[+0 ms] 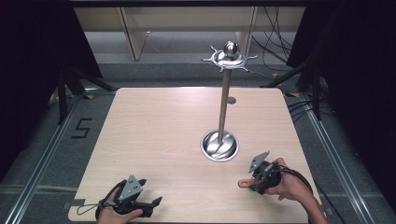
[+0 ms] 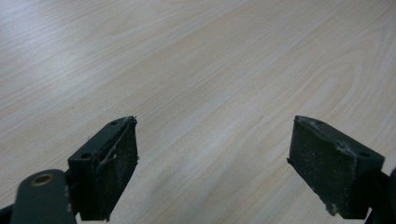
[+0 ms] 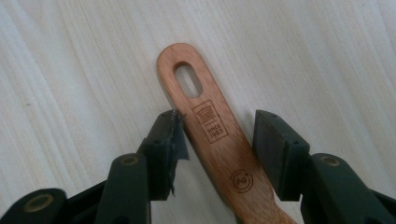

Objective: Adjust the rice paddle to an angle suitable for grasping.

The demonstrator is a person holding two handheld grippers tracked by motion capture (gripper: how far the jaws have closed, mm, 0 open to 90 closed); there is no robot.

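Straddling the wooden utensil handle (image 3: 212,135) that lies flat near the desk's (image 1: 159,126) near right corner, the right hand-held gripper (image 3: 219,140), jaws parted and not yet clamping, risks an off-centre pinch that skews the handle, while the left hand-held gripper (image 2: 212,163) gapes empty.

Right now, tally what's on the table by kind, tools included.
Metal hanging stand: 1
Wooden utensil handle: 1
Handheld tools: 2, left tool and right tool
Total: 4
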